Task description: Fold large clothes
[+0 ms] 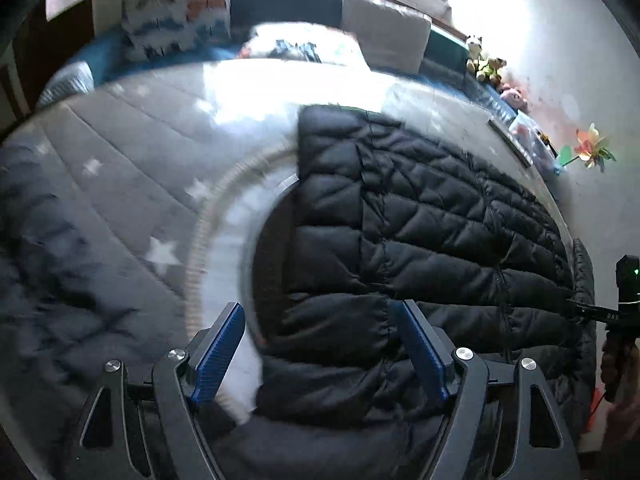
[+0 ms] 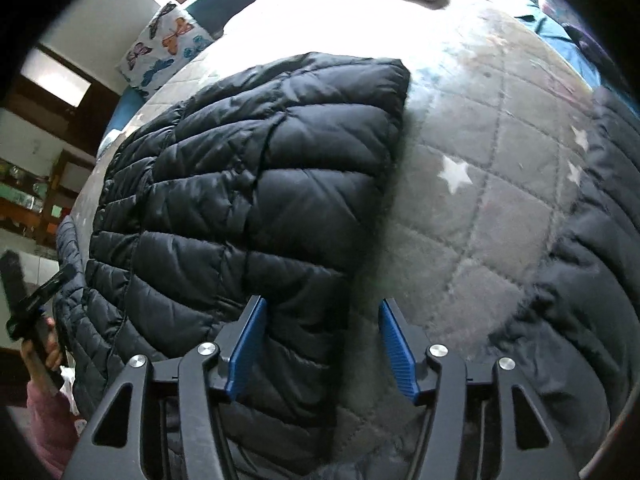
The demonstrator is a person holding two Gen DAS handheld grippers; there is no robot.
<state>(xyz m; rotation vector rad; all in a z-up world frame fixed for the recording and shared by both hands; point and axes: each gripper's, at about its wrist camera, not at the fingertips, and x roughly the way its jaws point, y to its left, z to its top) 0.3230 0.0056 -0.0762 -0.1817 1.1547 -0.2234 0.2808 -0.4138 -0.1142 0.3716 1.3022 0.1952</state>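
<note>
Down-filled and quilted, the black puffer jacket (image 2: 256, 200) lay folded on the star-printed bed quilt (image 2: 480, 184); it looked light, soft, springy and slick, best pinched at a stitched hem or corner rather than a puffed panel. Both claws, left (image 1: 320, 356) and right (image 2: 322, 346), stood spread over opposite edges, pinching nothing. Motion blur smeared the left view, and a pale band beside the jacket was perhaps its lining.

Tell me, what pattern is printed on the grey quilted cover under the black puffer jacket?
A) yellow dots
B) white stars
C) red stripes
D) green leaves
B: white stars show on the grey quilted cover beside the black puffer jacket.
</note>
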